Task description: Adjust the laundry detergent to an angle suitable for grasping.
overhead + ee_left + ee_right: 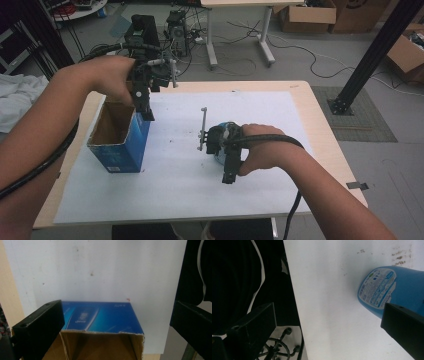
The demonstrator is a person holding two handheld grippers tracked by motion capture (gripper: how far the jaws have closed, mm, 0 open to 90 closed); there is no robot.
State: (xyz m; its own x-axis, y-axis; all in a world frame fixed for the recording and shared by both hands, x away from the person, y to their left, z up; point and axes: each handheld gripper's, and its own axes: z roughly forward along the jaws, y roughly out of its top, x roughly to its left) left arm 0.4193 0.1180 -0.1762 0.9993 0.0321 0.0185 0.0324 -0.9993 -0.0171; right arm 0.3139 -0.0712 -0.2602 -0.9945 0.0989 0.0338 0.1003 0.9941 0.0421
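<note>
A blue carton with an open cardboard top stands upright on the left of the white sheet. My left gripper hangs over its far right corner, pointing down. In the left gripper view the left gripper is open, and the blue carton sits below between the wide jaws, untouched. A light blue bottle lies on the sheet under my right hand. My right gripper points toward the near edge. In the right gripper view the right gripper is open, and the blue bottle lies partly behind the right jaw.
The wooden table reaches a little beyond the sheet on each side. A black frame post stands off the far right corner. Cardboard boxes and cables lie on the floor behind. A white cloth lies at the left.
</note>
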